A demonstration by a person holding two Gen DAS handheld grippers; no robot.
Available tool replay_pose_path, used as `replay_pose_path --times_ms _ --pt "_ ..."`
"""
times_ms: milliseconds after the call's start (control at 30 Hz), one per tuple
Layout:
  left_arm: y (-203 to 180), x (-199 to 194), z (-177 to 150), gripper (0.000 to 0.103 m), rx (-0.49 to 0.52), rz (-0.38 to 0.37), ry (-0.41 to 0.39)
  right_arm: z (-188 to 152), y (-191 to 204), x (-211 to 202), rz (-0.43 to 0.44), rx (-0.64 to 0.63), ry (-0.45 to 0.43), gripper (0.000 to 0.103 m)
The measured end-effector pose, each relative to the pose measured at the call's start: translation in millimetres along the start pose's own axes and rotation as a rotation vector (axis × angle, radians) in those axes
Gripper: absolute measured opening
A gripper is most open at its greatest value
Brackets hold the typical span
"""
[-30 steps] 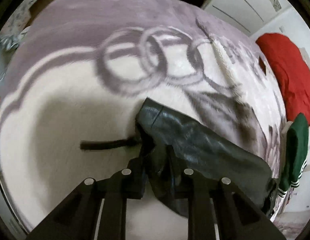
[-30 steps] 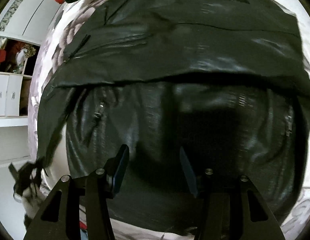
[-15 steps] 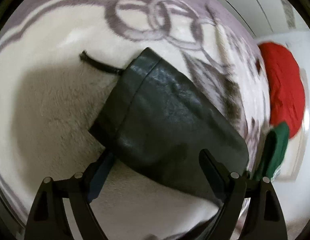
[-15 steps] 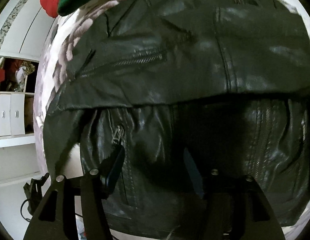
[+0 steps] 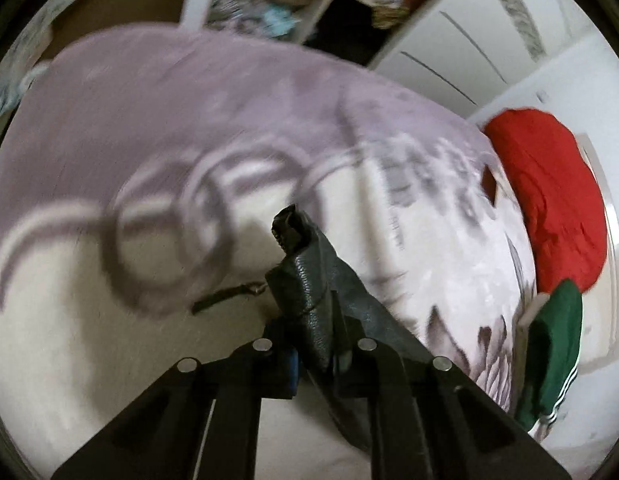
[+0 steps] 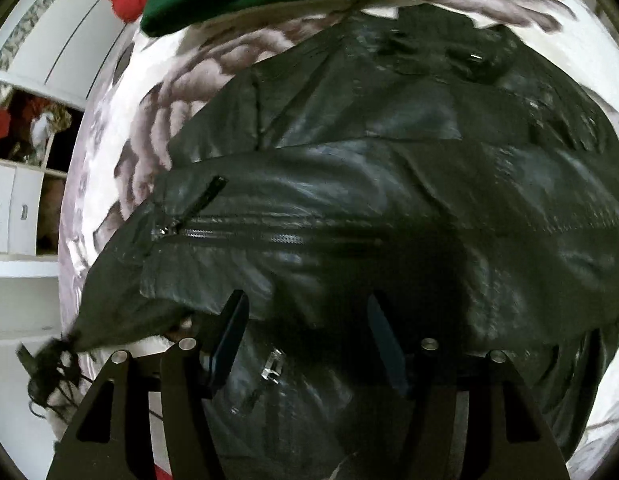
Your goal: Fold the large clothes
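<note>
A fold of the black leather jacket (image 5: 309,304) is pinched between the closed fingers of the left claw (image 5: 315,344) and is lifted above the lilac and white patterned blanket (image 5: 157,128) on the bed. The right claw (image 6: 307,340) is spread wide above the jacket body (image 6: 389,200), nothing being held. A red cushion (image 5: 549,196) and a green garment (image 5: 557,344) are seen at the bed edge.

Glossy, grainy black leather jacket (image 6: 389,208) with a metal zip (image 6: 269,236); plush, fuzzy blanket (image 5: 109,128); matt black plastic gripper fingers (image 5: 277,344).
</note>
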State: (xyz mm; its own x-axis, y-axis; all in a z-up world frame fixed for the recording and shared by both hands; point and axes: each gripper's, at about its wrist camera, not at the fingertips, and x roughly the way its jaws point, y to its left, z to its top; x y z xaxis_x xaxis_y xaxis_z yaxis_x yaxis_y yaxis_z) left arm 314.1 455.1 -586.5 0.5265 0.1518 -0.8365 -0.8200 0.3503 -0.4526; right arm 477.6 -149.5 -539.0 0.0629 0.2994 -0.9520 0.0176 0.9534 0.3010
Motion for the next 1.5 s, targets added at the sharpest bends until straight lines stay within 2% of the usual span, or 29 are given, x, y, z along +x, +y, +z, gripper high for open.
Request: replay_pose_path --times_ms 67,167,233,267,367,433,467,500,633,733,800,833,900,1000,1100,1200,1267,1300,1367,1400,1433,1500 --pt "-17.9 -3.7 4.9 0.008 0.065 0.008 -0.010 8.6 12.3 14.1 -0.050 -0.047 -0.021 0.064" --pt "-48.2 -13.2 4.5 0.008 0.173 0.033 -0.043 17.2 21.8 65.7 -0.212 -0.129 0.096 0.064" --pt "-76.7 -28.0 -0.1 0.008 0.273 0.056 -0.092 18.6 31.8 67.8 -0.280 -0.164 0.086 0.064" --pt "-89.2 -35.2 -2.6 0.008 0.315 0.064 -0.115 17.8 41.6 62.8 -0.345 -0.208 0.063 0.068" --pt "-127.4 -56.4 -15.0 0.008 0.442 0.091 -0.183 11.6 46.4 45.1 -0.471 -0.246 -0.020 0.068" --pt "-164.7 -72.7 -33.8 0.008 0.587 0.149 -0.256 7.9 36.8 37.3 -0.499 -0.233 -0.034 0.072" --pt "-183.3 -80.5 -46.1 0.008 0.660 0.159 -0.295 4.8 27.0 32.4 -0.525 -0.221 -0.036 0.079" --pt "-198.2 -86.3 -57.5 0.008 0.716 0.161 -0.323 2.8 20.0 28.2 -0.536 -0.217 -0.042 0.079" --pt "-265.9 -105.3 -125.9 0.008 0.953 0.094 -0.359 -4.1 -20.3 1.6 -0.537 -0.176 -0.052 0.080" --pt "-313.0 -110.5 -192.6 0.007 1.098 0.011 -0.323 -10.0 -65.4 -22.8 -0.484 -0.090 -0.045 0.081" --pt "-347.7 -105.6 -258.3 0.007 1.206 -0.060 -0.250 -18.7 -106.9 -42.6 -0.441 0.003 -0.045 0.081" --pt "-358.3 -103.5 -282.4 0.007 1.232 -0.093 -0.217 -24.7 -129.5 -52.5 -0.426 0.051 -0.042 0.081" --pt "-384.1 -92.1 -353.0 0.007 1.303 -0.176 -0.117 -40.2 -175.6 -71.5 -0.399 0.138 -0.038 0.081" --pt "-408.3 -76.0 -442.1 0.007 1.392 -0.257 -0.010 -68.3 -239.4 -95.4 -0.389 0.230 -0.035 0.081" --pt "-424.7 -51.8 -529.9 0.007 1.480 -0.279 0.094 -96.3 -298.1 -106.7 -0.390 0.306 -0.014 0.081" --pt "-429.4 -13.7 -579.3 0.008 1.521 -0.207 0.220 -125.4 -348.8 -108.6 -0.384 0.364 0.016 0.081" --pt "-429.0 2.2 -594.0 0.009 1.518 -0.163 0.264 -141.5 -376.8 -108.1 -0.394 0.383 0.033 0.081" --pt "-428.4 12.2 -595.9 0.011 1.515 -0.130 0.290 -147.0 -388.6 -109.4 -0.383 0.397 0.033 0.081" --pt "-427.7 19.1 -597.2 0.016 1.504 -0.110 0.337 -154.8 -410.8 -111.3 -0.337 0.424 0.028 0.081" --pt "-428.1 16.9 -596.3 0.030 1.502 -0.130 0.366 -156.9 -417.4 -113.0 -0.308 0.436 0.022 0.081" --pt "-427.3 14.2 -597.5 0.056 1.503 -0.149 0.389 -159.4 -426.9 -115.4 -0.255 0.459 0.012 0.081" --pt "-428.6 4.4 -593.4 0.091 1.494 -0.166 0.405 -162.7 -443.8 -119.8 -0.160 0.512 -0.007 0.081"
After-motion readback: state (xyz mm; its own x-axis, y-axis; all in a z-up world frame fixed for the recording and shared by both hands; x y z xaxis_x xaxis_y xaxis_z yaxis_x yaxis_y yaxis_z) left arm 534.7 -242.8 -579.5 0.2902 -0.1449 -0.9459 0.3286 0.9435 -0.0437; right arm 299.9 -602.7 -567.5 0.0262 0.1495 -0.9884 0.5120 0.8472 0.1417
